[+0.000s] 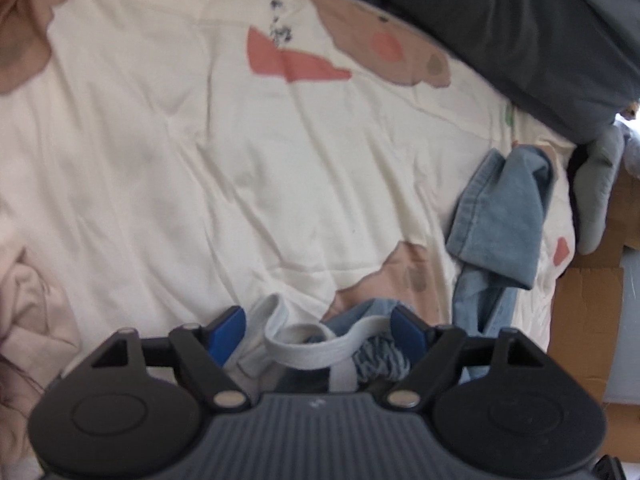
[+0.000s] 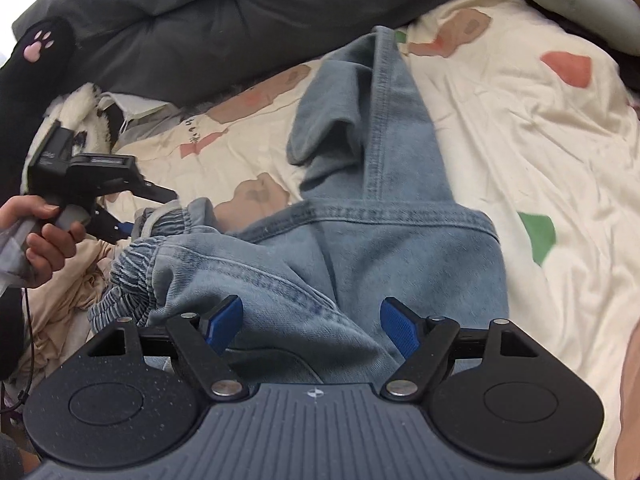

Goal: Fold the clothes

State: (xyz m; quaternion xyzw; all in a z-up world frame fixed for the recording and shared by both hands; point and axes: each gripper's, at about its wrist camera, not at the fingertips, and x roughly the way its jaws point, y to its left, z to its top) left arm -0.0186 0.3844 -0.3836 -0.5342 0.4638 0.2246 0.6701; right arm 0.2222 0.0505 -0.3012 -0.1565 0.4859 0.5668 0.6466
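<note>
Light blue jeans (image 2: pixel 380 240) lie crumpled on a cream patterned bedsheet (image 2: pixel 540 160), one leg running away from me. My right gripper (image 2: pixel 312 324) is open, its blue pads (image 2: pixel 224 324) spread just above the denim near the hip. The elastic waistband (image 2: pixel 132 276) bunches at the left, where a hand (image 2: pixel 48 236) holds my left gripper (image 2: pixel 120 224). In the left wrist view that gripper (image 1: pixel 319 326) is open, and the grey waistband loop (image 1: pixel 316 344) lies between its fingers. A folded jeans leg (image 1: pixel 504 216) lies to the right.
A dark grey duvet (image 2: pixel 240 20) is heaped along the far side of the bed. Pale pink clothing (image 1: pixel 32 312) is piled at the left. A black-and-white plush (image 2: pixel 88 108) and a black paw-print item (image 2: pixel 40 44) sit far left. Cardboard boxes (image 1: pixel 588 320) stand beyond the bed's right edge.
</note>
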